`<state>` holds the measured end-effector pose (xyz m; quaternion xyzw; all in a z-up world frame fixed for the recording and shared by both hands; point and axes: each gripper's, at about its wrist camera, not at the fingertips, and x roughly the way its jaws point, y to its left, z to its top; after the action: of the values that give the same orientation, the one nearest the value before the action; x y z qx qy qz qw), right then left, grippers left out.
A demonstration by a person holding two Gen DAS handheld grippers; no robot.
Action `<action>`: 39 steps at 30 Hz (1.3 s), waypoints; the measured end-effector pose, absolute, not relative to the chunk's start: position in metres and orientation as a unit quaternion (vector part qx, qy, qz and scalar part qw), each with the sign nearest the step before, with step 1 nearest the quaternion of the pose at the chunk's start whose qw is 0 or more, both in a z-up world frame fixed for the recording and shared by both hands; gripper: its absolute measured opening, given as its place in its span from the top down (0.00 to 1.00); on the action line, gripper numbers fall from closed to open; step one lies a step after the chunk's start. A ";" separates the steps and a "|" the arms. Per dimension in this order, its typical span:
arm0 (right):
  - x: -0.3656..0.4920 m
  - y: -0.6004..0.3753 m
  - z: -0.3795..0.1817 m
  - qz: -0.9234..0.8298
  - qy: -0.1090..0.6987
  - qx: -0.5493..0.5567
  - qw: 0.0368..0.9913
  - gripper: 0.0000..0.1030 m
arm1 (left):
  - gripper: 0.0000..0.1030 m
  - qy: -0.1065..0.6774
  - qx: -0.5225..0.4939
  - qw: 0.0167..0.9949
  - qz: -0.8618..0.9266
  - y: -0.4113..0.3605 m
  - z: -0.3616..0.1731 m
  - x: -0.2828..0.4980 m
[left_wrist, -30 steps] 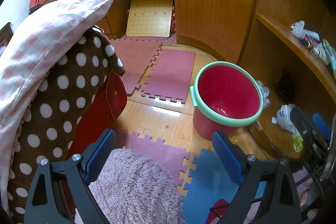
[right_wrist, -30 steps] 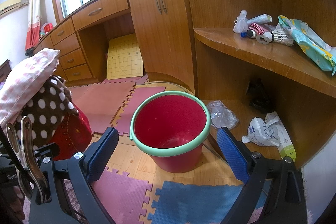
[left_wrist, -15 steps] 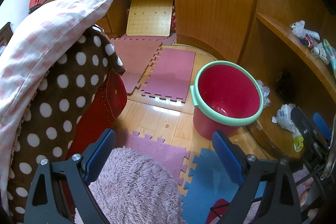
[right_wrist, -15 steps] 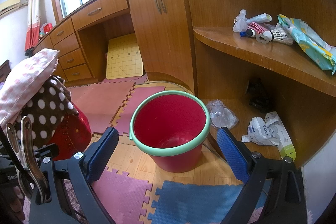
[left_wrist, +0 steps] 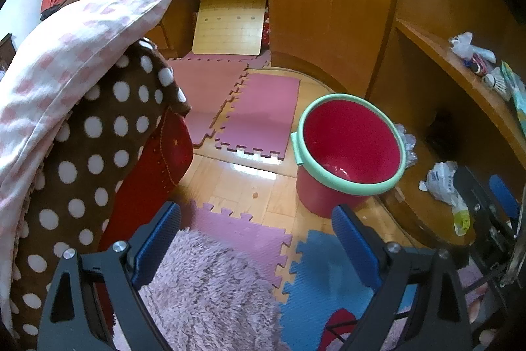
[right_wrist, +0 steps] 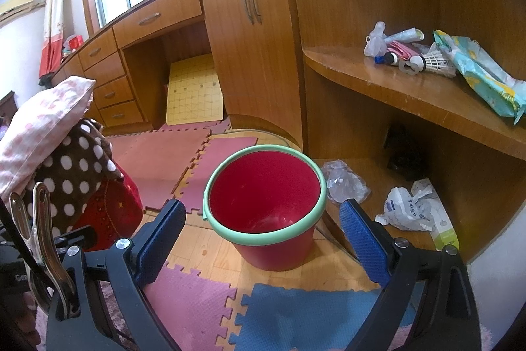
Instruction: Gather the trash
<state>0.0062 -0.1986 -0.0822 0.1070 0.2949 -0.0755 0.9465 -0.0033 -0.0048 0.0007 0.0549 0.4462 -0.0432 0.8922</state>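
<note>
Left wrist view: a wooden floor with pink and blue foam mats (left_wrist: 259,117). A red bucket (left_wrist: 345,153) stands by the wooden shelf. The left gripper (left_wrist: 256,236) hangs wide open and holds nothing.

Right wrist view: crumpled white trash (right_wrist: 406,209) and clear plastic (right_wrist: 343,183) lie on the low shelf (right_wrist: 368,166) beside the bucket (right_wrist: 266,206). The right gripper (right_wrist: 263,234) is open and empty too.

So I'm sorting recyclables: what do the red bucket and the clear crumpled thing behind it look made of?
The red bucket looks like moulded plastic, glossy inside, with a matte mint-green rim. The clear crumpled piece seems to be thin plastic film or a crushed wrapper: translucent, creased, catching light. Which one, I can't tell.
</note>
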 end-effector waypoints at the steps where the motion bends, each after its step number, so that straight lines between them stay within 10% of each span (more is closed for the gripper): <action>1: 0.006 -0.197 -0.080 -0.078 0.294 0.106 0.947 0.06 | 0.06 0.445 0.056 0.893 -0.045 -0.006 0.002 -0.004; 39: 0.008 -0.251 -0.082 -0.119 0.300 0.177 0.930 0.06 | 0.13 0.569 0.092 0.811 -0.098 -0.102 -0.091 0.115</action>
<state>0.0079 -0.2513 -0.0822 0.1774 0.2999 -0.1190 0.9297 0.1153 -0.1015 -0.0913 0.0918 0.5689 -0.0976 0.8114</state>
